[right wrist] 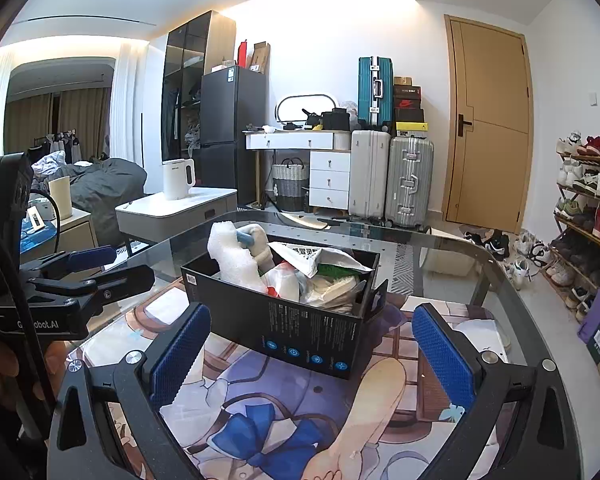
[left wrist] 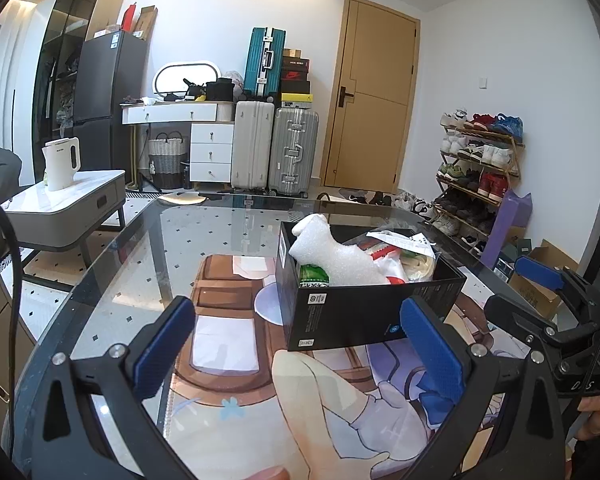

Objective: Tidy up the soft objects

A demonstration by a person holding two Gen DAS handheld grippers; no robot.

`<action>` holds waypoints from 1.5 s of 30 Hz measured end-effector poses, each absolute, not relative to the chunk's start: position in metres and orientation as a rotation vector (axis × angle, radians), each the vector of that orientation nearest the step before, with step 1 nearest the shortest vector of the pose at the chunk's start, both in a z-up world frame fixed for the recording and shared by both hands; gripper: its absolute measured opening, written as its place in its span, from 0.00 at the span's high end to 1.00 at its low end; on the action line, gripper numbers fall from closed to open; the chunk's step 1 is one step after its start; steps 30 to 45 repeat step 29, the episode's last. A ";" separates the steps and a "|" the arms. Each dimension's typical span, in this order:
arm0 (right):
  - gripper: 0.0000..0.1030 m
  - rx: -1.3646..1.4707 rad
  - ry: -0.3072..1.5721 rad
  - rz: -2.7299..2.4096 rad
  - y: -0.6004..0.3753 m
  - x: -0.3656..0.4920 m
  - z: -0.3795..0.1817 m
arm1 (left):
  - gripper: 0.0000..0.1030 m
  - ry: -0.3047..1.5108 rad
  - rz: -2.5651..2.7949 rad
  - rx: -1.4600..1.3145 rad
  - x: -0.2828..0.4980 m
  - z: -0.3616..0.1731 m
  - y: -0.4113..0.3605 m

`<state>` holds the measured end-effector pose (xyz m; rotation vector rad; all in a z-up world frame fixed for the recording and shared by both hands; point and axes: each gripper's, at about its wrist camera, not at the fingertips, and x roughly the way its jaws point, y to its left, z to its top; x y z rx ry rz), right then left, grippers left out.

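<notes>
Both jaws spread, empty; I'd bring the left gripper (left wrist: pixel 296 344) over the box (left wrist: pixel 364 308), pinch the white foam (left wrist: pixel 332 252) low, lift straight

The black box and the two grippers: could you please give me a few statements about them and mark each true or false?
1. The black box stands on the glass table. True.
2. The box is empty. False: it holds white foam, bags and other soft items.
3. The left gripper is shut on the foam. False: it is open and holds nothing.
4. The right gripper is open, with the box ahead of it. True.
5. The foam sticks up above the box rim. True.
</notes>
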<state>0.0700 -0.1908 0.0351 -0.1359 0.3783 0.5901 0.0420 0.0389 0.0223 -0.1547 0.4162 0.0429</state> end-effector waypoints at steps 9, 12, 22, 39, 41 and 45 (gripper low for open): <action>0.01 -0.123 0.375 0.590 -0.193 0.069 0.035 | 0.00 0.401 0.049 -0.138 0.038 0.023 0.036; 0.01 -0.124 0.376 0.590 -0.193 0.069 0.035 | 0.00 0.400 0.052 -0.136 0.038 0.023 0.035; 0.01 -0.120 0.382 0.591 -0.195 0.071 0.035 | 0.00 0.395 0.060 -0.114 0.038 0.023 0.031; 0.01 -0.117 0.389 0.600 -0.195 0.073 0.034 | 0.00 0.410 0.067 -0.093 0.040 0.023 0.028; 0.01 -0.117 0.389 0.600 -0.195 0.073 0.034 | 0.00 0.410 0.067 -0.093 0.040 0.023 0.028; 0.01 -0.117 0.389 0.600 -0.195 0.073 0.034 | 0.00 0.410 0.067 -0.093 0.040 0.023 0.028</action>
